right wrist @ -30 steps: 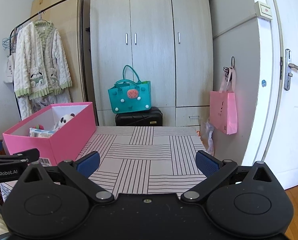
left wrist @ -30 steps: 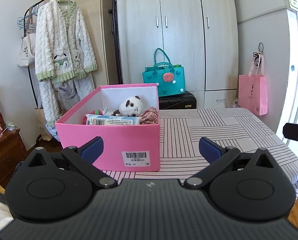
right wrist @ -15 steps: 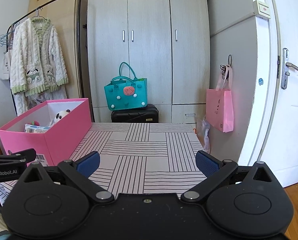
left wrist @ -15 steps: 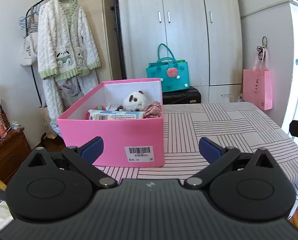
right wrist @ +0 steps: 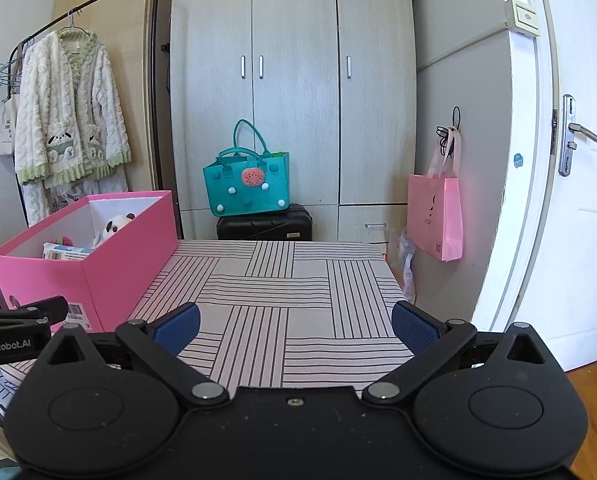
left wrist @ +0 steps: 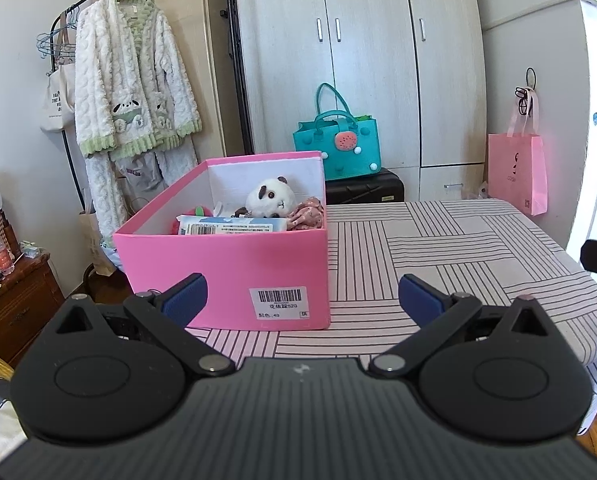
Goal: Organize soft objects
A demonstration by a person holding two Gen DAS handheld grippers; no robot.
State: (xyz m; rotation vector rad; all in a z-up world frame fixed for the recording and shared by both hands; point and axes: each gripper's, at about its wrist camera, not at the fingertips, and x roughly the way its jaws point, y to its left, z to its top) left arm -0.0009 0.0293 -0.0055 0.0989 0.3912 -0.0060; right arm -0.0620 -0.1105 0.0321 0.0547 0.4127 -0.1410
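Soft objects, gathered in pink box (left wrist: 234, 276) at near left of striped table (left wrist: 458, 248): panda plush (left wrist: 270, 200) upright against far wall; wipes pack (left wrist: 234, 226) flat along near wall; floral fabric piece (left wrist: 308, 216) at right corner; red item (left wrist: 202, 212) partly hidden behind pack. Probably packed this way so that flat items lie low and the plush stays on top. Barcode label (left wrist: 280, 300) facing the near side. Rest of the tabletop bare in both views, suggesting sorting largely finished.

Left gripper (left wrist: 298, 296): fingers spread wide, nothing between, held low just before the box. Right gripper (right wrist: 294, 322): likewise spread and empty, over the near table edge, right of the box (right wrist: 86, 256). Both apparently held back, clear of the contents.

Background: wardrobe (right wrist: 294, 92), teal bag (right wrist: 246, 184), hanging robe (left wrist: 126, 76).
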